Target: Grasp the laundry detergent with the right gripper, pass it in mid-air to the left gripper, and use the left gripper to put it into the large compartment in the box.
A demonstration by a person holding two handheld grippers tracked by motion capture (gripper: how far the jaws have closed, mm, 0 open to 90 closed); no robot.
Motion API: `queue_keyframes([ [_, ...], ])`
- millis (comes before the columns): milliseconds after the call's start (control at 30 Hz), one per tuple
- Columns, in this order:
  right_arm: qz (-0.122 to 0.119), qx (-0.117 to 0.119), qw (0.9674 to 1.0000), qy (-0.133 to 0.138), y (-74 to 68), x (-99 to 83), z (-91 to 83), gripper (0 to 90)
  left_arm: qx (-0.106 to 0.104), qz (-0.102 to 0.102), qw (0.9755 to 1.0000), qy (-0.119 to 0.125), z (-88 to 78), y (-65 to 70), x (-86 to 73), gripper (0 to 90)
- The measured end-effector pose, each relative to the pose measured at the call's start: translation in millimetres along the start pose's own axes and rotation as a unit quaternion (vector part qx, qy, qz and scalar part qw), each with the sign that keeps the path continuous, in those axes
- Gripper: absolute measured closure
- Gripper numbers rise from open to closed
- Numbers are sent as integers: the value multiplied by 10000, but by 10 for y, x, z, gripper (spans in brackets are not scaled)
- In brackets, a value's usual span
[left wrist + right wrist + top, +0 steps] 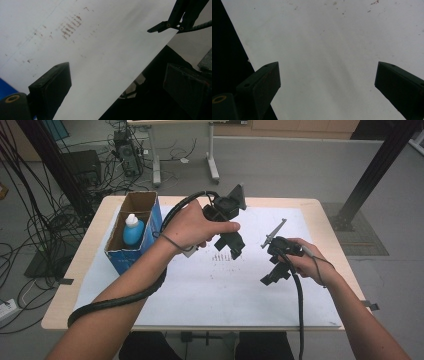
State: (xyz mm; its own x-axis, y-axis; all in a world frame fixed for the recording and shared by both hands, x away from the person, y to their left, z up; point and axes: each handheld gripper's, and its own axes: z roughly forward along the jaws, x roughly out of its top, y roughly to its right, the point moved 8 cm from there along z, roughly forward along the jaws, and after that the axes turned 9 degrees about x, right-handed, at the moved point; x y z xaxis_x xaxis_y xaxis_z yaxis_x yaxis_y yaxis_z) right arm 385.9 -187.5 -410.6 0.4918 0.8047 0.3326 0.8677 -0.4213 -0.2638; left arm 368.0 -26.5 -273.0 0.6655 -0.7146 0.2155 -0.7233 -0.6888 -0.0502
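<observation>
Workbench from the high view. The left gripper [235, 251] is held above the middle of the white sheet [200, 290] that covers the table [60, 305], just over a patch of small brown marks [220, 257]. The right gripper [272, 277] hovers over the sheet's right half, well apart from the left one.

In the left gripper view the two jaws stand wide apart with nothing between them; the marks [71, 25] lie ahead on the sheet, and the other gripper [165, 26] shows far off at the upper right. In the right gripper view the jaws are likewise spread wide and empty over bare sheet.

A blue cardboard box [150, 222] stands at the table's left rear, near the left hand [192, 227]. Inside it stands what appears to be a blue bottle [133, 231] with a white cap, though its outline is small and soft.
</observation>
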Motion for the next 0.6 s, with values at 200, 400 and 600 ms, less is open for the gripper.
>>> queue_keyframes([
  [200,3,14,10000,19,-8,7,8,60,1,15,10000,-15,29,16,-8,83],
  [400,4,5,10000,21,-3,-6,7,60,27,50,10000,-57,67,28,-19,84],
  [600,10,6,10000,6,-8,-11,10,60,22,72,10000,-39,83,49,-16,84],
])
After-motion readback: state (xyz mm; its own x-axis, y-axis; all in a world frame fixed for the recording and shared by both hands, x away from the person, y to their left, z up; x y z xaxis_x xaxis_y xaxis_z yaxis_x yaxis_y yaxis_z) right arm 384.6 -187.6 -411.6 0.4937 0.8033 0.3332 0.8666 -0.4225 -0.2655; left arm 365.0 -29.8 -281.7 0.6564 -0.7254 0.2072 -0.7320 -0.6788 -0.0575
